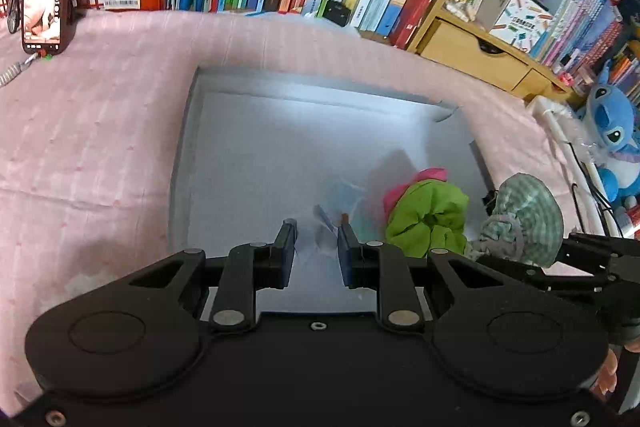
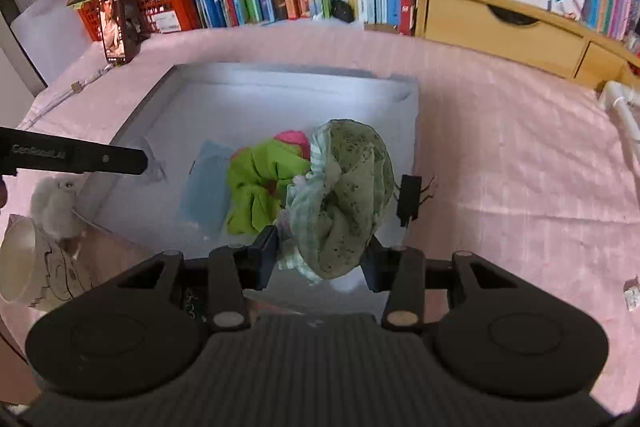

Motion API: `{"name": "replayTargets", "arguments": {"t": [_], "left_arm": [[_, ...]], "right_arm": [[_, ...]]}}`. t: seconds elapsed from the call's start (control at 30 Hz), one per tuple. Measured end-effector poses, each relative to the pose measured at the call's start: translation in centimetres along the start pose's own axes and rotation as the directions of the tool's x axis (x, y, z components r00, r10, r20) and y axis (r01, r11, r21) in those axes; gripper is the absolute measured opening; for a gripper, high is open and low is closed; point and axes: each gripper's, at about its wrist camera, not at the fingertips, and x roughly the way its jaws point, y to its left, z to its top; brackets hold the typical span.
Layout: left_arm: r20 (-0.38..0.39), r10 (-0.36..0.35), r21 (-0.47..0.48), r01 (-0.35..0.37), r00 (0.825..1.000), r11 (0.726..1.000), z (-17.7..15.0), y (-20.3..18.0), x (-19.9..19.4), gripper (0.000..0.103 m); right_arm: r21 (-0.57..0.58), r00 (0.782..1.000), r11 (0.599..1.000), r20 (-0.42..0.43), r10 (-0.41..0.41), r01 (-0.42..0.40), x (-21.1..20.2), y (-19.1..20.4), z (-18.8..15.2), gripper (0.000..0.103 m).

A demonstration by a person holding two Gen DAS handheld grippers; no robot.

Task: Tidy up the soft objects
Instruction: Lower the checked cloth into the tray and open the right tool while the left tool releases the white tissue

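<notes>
One green gingham scrunchie (image 2: 344, 195), bunched, speckled.

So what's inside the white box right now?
The white box holds a lime green scrunchie, something pink behind it, and a blue cloth. The held green scrunchie hides the rest.

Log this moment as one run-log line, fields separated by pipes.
left hand-held gripper: nearly shut, contents unclear | right hand-held gripper: shut on green checked scrunchie | white box: holds lime scrunchie, blue cloth
</notes>
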Motion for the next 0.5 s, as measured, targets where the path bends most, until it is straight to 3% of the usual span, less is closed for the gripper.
{"name": "replayTargets", "arguments": {"t": [0.17,0.5], "left_arm": [[-0.024,0.007,-0.021,-0.007,1.0,1.0,0.2,0.1,0.9,0.021],[-0.058,0.01,-0.06,-0.013,0.998,0.998,0.5,0.5,2.3,0.022]], "right_arm": [[0.028,0.996,0.996,-0.037,0.083,-0.082,0.9,-0.5,0.5,0.049],[0.072,0.989,0.988,-0.058,0.139,-0.135,2.2,-0.8,1.2,0.051]]}}
